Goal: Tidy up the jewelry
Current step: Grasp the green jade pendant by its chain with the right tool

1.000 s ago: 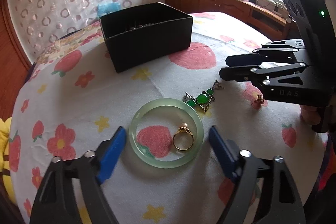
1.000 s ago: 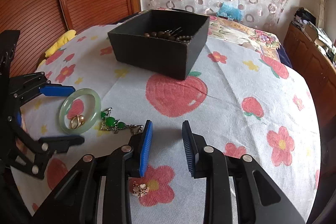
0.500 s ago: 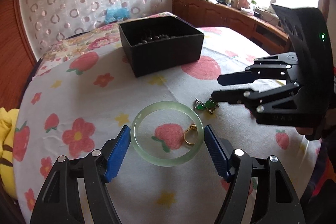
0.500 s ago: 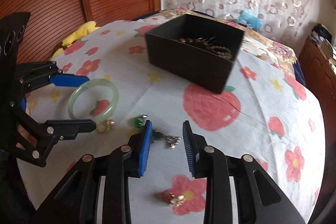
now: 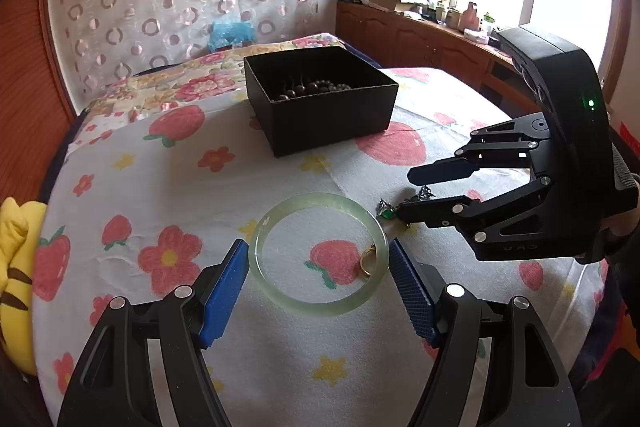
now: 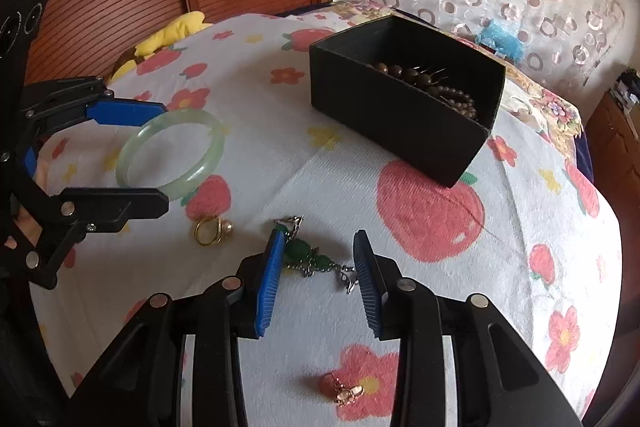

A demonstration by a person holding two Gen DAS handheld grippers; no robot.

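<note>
A pale green jade bangle sits between the blue pads of my left gripper, which is shut on it and holds it just above the cloth. In the right wrist view the bangle hangs clear of a gold ring lying on the cloth below it. My right gripper points down over a green-stone chain piece, which lies on the cloth between its open fingers. The black box behind holds brown beads.
The strawberry-print cloth covers a rounded surface that drops off at the edges. A small pink and gold earring lies near my right gripper's base. A yellow plush sits at the left edge. Wooden cabinets stand at the back right.
My left gripper rose with the bangle, so the ring now shows at its edge instead of inside it. My right gripper slid left over the green-stone piece and its fingers spread a little.
</note>
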